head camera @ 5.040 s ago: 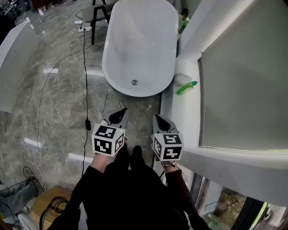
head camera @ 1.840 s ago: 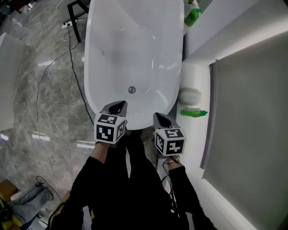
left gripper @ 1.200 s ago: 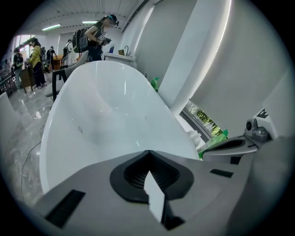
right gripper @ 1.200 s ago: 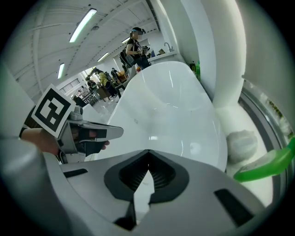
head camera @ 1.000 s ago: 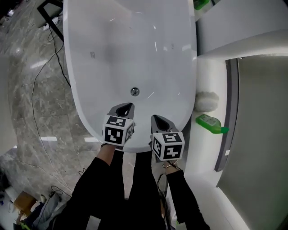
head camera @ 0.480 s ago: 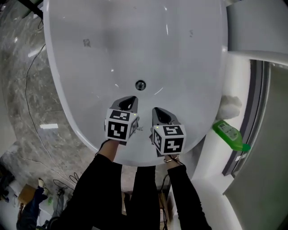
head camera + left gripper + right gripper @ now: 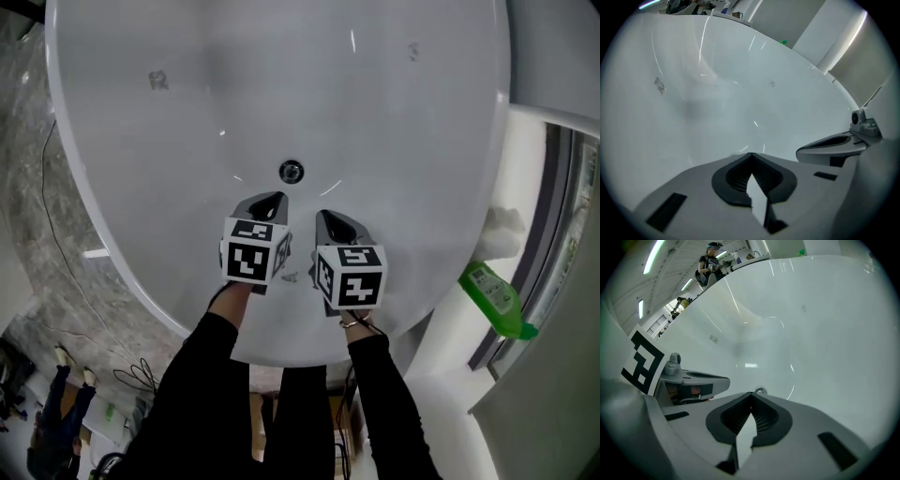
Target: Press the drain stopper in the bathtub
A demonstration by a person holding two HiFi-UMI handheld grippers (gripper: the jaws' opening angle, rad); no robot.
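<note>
Both grippers hang over the white bathtub [image 7: 112, 253], the left gripper [image 7: 267, 202] and the right gripper [image 7: 325, 219] each with jaws closed tip to tip and nothing between them. The round metal drain stopper [image 7: 292, 172] sits on the tub floor toward its rounded near end, just beyond both tips and apart from them. The likely hazard is a narrow closed tip landing off-centre and skidding off the small glossy cap onto slick enamel, leaving the stopper unpressed. The left gripper view hides the stopper behind the gripper's own body, while the right gripper view shows only its edge. Whether the stopper stands raised or seated cannot be made out, and the tub's far end is cut off.
</note>
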